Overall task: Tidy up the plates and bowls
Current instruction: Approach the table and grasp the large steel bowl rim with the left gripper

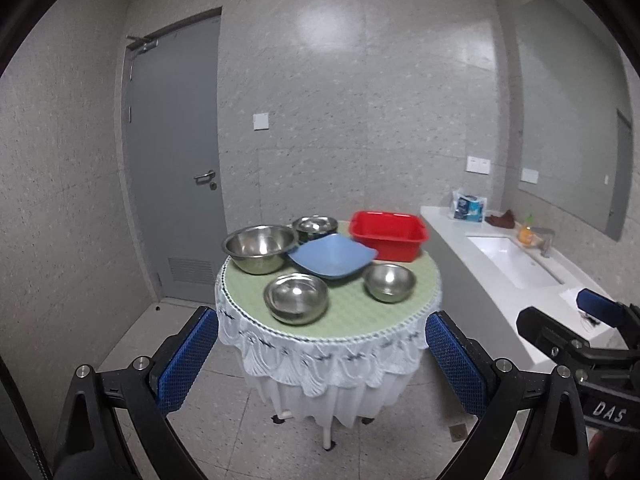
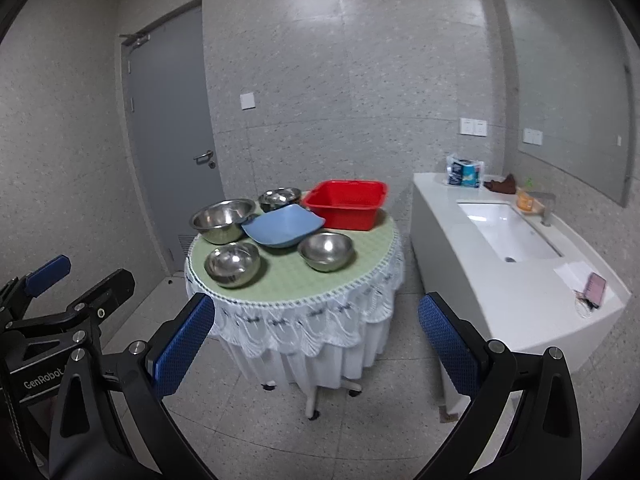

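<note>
1. While both tools hang back from the round surface point(image 1: 280, 344), nothing is gripped: the left gripper point(image 1: 322, 354) is spread wide and empty, short of the lace edge.
2. On the left of the surface sits the large steel bowl point(image 1: 260, 247), with a smaller steel bowl point(image 1: 296, 298) in front of it near the rim. I'd guess they are laid out singly so each can be picked up in turn.
3. Behind, a steel bowl point(image 1: 315, 227) that seems to hold another; at the middle, the blue plate point(image 1: 333, 257), its edge touching the large bowl.
4. Further right, another small bowl point(image 1: 389, 282) stands free, and behind it the red basin point(image 1: 387, 235), probably where things should end up.
5. The right gripper point(image 2: 316, 338) is likewise released, holding nothing, off the near edge.
6. There is open floor in front. The white sink counter point(image 2: 520, 304) crowds the right side, so approach from the front looks easiest.
</note>
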### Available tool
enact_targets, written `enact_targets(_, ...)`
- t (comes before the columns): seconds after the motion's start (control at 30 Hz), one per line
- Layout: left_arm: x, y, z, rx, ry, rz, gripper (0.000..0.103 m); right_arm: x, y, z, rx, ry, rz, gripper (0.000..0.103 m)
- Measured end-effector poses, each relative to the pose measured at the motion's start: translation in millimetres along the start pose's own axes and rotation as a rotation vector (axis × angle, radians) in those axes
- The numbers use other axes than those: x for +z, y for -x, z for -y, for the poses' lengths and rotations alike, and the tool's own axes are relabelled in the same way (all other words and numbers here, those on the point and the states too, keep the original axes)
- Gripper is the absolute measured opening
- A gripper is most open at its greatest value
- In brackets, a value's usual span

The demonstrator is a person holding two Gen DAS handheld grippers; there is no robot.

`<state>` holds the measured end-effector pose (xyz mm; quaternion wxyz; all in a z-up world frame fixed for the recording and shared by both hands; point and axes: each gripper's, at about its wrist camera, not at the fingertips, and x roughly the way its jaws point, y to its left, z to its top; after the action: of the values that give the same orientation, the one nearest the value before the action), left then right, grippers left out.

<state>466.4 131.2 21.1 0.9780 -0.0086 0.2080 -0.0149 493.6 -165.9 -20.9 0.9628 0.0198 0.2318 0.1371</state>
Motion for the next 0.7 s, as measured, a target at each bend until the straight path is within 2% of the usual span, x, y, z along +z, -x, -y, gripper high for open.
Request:
enact_targets(0.23,42,-89,-42,0.059,0.055,-0.044,0.102,39,-95,-29,0.062,0.016,-0.054,0.103)
enact_targets(0.3,55,-112,-40,0.087,0.067,-0.054,0.102,50,-126,-38,0.088,0.031,-0.06,0.103)
enact_targets(0.53,111,-249,-71,0.186,0.11,-0.118,0.102,98,-245,-62,0.191,0.064,-0.086,0.103)
enact_targets(0.7,141,-347,-89,0.233,0.156,-0.19,0.102,135,-348,-81,0.257,0.109,-0.204,0.103)
